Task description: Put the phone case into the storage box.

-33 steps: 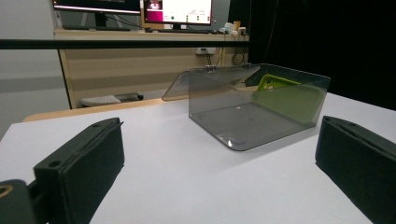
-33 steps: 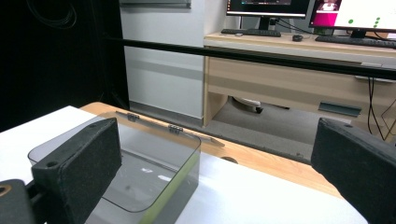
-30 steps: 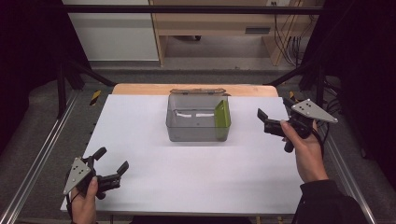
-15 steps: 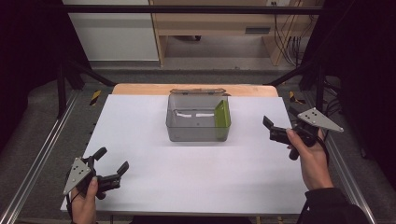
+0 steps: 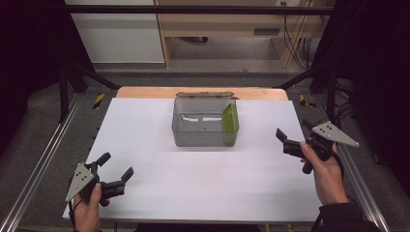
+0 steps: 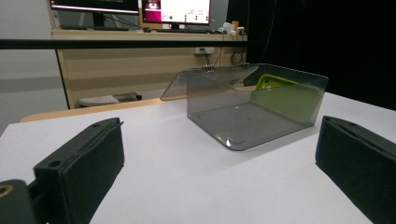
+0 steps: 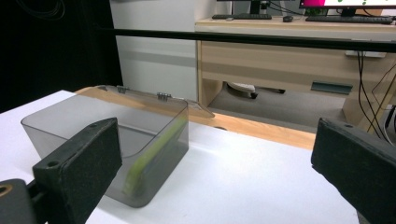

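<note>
A clear grey plastic box (image 5: 193, 133) stands on the white table top (image 5: 159, 183), toward the back middle, its hinged lid (image 5: 205, 94) folded open behind it. A flat green item (image 5: 230, 123) leans upright against the box's right inner wall. My left gripper (image 5: 116, 165) is held low at the front left corner, open and empty. The box (image 6: 233, 121) and green item (image 6: 285, 95) lie well ahead of the left gripper (image 6: 219, 158). My right gripper (image 5: 292, 129) hovers right of the box, open and empty; between its jaws (image 7: 215, 163) I see the box (image 7: 93, 116) and the green item (image 7: 149, 154).
A wooden strip (image 5: 145, 92) runs along the table's far edge. Metal rails (image 5: 43, 159) flank the table on both sides, with black frame legs at the back. A wooden desk (image 7: 280, 51) with screens stands beyond the table.
The right gripper has drawn back from the box, moving right and toward the person, still open. The left gripper has stayed where it was.
</note>
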Demonstrator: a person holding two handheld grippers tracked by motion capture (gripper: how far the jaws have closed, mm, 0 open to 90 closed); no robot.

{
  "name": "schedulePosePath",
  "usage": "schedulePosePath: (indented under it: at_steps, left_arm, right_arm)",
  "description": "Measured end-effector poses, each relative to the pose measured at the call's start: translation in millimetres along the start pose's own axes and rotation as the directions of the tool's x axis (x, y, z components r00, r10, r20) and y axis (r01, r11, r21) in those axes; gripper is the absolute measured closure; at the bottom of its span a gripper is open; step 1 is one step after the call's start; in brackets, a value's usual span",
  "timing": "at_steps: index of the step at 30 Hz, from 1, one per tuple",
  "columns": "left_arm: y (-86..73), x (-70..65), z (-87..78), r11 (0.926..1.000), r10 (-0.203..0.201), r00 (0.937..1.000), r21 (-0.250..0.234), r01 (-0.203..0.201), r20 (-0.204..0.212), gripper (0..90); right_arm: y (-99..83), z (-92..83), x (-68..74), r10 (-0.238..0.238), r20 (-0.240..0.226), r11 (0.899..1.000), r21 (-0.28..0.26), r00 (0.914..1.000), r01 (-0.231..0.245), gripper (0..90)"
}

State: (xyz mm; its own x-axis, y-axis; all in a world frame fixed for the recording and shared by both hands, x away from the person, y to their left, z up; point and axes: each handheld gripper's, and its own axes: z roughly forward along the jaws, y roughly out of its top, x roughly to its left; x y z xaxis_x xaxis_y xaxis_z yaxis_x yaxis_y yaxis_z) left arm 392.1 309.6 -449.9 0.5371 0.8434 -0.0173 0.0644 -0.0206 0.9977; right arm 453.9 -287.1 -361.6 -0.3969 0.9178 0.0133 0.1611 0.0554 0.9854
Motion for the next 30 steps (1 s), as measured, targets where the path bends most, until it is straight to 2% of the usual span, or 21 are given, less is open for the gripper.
schedulePosePath:
  at_steps: [15, 30]
  left_arm:
    - [0.0, -0.5, 0.2, 1.0, -0.002, 1.0, -0.003, 0.002, 0.001, 1.0]
    - [-0.2, -0.6, 0.3, 1.0, 0.0, 1.0, -0.001, 0.0, 0.0, 1.1]
  right_arm:
    - [-22.2, -11.7, -3.7, 0.017, -0.001, 1.0, 0.006, 0.9999, -0.017, 2.1]
    - [-46.0, -19.2, 3.1, -0.014, -0.021, 0.999, 0.038, 0.9997, 0.014, 2.3]
